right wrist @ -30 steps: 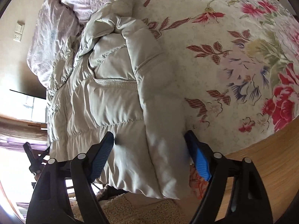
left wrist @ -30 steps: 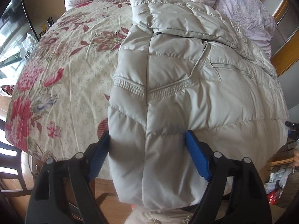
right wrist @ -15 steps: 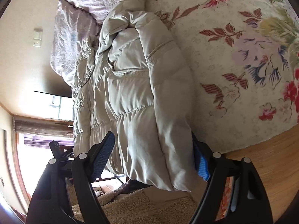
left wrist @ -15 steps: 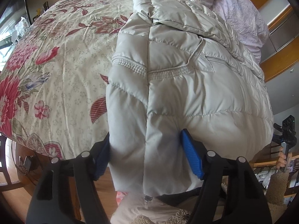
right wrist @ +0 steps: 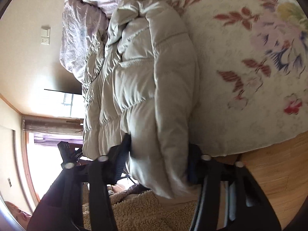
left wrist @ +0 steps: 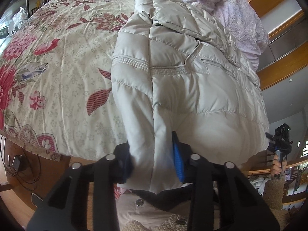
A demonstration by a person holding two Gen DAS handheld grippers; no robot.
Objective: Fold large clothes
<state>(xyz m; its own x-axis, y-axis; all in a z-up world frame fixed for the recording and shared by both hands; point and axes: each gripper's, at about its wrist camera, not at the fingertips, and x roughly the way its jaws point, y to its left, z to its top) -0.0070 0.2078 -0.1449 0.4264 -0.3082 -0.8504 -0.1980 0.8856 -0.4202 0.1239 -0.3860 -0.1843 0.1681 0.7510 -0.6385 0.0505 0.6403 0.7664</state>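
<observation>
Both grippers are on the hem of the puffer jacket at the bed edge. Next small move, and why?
Probably lift both together and carry the hem up toward the collar. The left gripper is pinched on the near edge of the beige puffer jacket, and the right gripper clamps the same hem at the other corner. The sides look already folded in, and the jacket lies lengthwise on the floral quilt.
</observation>
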